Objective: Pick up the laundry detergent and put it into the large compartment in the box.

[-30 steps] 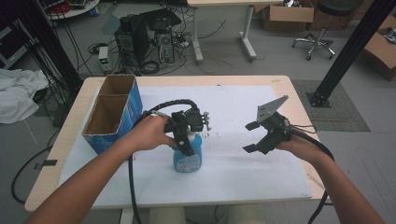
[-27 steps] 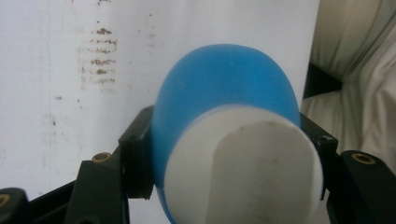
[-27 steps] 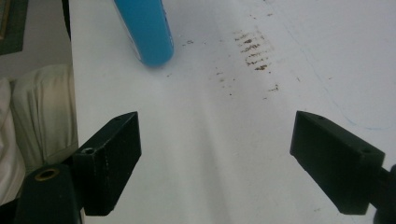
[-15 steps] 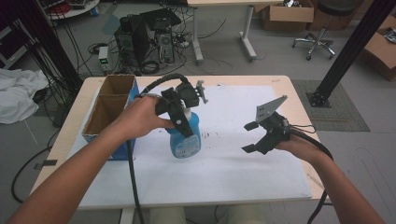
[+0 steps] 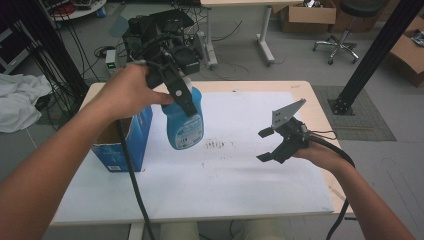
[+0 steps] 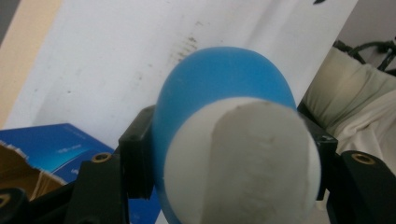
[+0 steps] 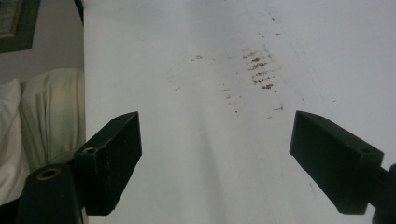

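At about nine o'clock on the table stands an open blue cardboard box (image 5: 122, 145), its torn brown flap and blue side also visible in the left gripper view (image 6: 42, 144). Just beside it, toward the middle, the person's left hand (image 5: 127, 92) holds the left gripper (image 5: 182, 100) up in the air. Its black jaws pinch a blue plastic spray bottle with a white top (image 5: 184, 122) from both sides, so the bottle hangs clear of the surface, tilted a little, near the box's right wall. In the left gripper view the bottle's blue body and white cap (image 6: 233, 154) sit squarely between the two jaws, with each pad pressed against its flanks.

Under the bottle lies a large white paper sheet (image 5: 225, 175) covering most of the pale wooden table (image 5: 320, 107), with a patch of small brown smudges (image 5: 217, 145) near its centre.

Toward three o'clock, the right gripper (image 5: 267, 145) rests low over the sheet in the person's right hand (image 5: 320, 155), well apart from the bottle. Its jaws are spread wide with nothing between them, and the right gripper view shows bare white paper and the smudges (image 7: 259, 70) ahead.
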### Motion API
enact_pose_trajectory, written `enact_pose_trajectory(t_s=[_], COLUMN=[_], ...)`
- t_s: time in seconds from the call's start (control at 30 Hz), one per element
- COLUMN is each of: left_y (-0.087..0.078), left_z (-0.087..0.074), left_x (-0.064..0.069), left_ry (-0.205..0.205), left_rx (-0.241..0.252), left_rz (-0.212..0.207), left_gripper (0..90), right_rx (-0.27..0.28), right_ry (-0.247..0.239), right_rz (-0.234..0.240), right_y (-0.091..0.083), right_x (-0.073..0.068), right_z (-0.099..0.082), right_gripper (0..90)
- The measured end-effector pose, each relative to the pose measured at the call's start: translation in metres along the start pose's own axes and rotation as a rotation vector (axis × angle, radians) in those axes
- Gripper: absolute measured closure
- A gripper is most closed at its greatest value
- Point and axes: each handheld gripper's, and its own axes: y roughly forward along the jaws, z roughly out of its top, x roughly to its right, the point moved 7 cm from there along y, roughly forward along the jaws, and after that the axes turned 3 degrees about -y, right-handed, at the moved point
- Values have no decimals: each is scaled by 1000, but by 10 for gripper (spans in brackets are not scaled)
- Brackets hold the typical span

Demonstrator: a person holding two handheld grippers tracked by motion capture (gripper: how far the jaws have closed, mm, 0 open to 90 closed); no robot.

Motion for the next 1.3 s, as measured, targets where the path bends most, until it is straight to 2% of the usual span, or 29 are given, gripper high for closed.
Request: enact_pose_trajectory(t_s=[0.1,0.23,0.3,0.4,0.5,0.53,0.57,0.6,0.63,0.67,0.7,0.73,0.77,0.8,0.87,0.9,0.93,0.97,1.0,1.1,1.13,1.17,1.3], left_y=[-17,-38,-48,-61,-69,-75,-75,-80,-80,-84,-84,-86,-87,-87,-86,-86,-84,-84,-79,-71,-71,-65,-55], left_z=[0,-1,-2,-7,-13,-19,-19,-26,-26,-34,-34,-43,-47,-47,-55,-58,-66,-66,-73,-83,-83,-89,-98], left_x=[-6,-18,-26,-40,-51,-60,-60,-69,-69,-78,-78,-87,-92,-92,-102,-106,-115,-115,-124,-133,-133,-138,-144], left_ry=[-47,-137,-192,-301,-371,-420,-420,-469,-469,-519,-519,-580,-609,-609,-675,-694,-740,-740,-778,-821,-821,-848,-880], left_rx=[10,15,13,10,5,1,1,-3,-3,-10,-10,-12,-14,-14,-18,-20,-19,-19,-23,-19,-19,-13,-8], left_rz=[15,68,98,136,158,161,161,168,168,181,181,198,208,208,234,242,264,264,277,296,296,303,312], left_gripper=[380,380,380,380,380,380,380,380,380,380,380,380,380,380,380,380,380,380,380,380,380,380,380], right_rx=[0,4,5,3,10,12,12,18,18,18,18,19,19,20,24,29,30,27,26,17,17,18,17], right_ry=[-4,-15,-20,-23,-27,-27,-27,-37,-37,-41,-41,-41,-40,-41,-39,-40,-40,-40,-42,-44,-44,-44,-43], right_rz=[1,0,2,2,4,5,5,8,8,10,10,11,11,11,10,12,14,16,21,26,26,26,27], right_y=[-1,-2,-3,-3,-3,-3,-3,-4,-4,-4,-4,-5,-5,-6,-6,-6,-6,-5,-5,-3,-3,-3,-2], right_x=[-1,-2,-2,-2,-2,-3,-3,-4,-4,-4,-4,-3,-3,-2,-1,0,0,-1,-1,0,1,1,3], right_z=[1,3,3,3,5,5,5,6,6,5,5,4,4,3,3,3,3,2,2,0,0,0,-1], right_gripper=[168,168,168,168,168,168,168,168,168,169,169,168,169,169,169,169,169,169,170,170,170,170,169])
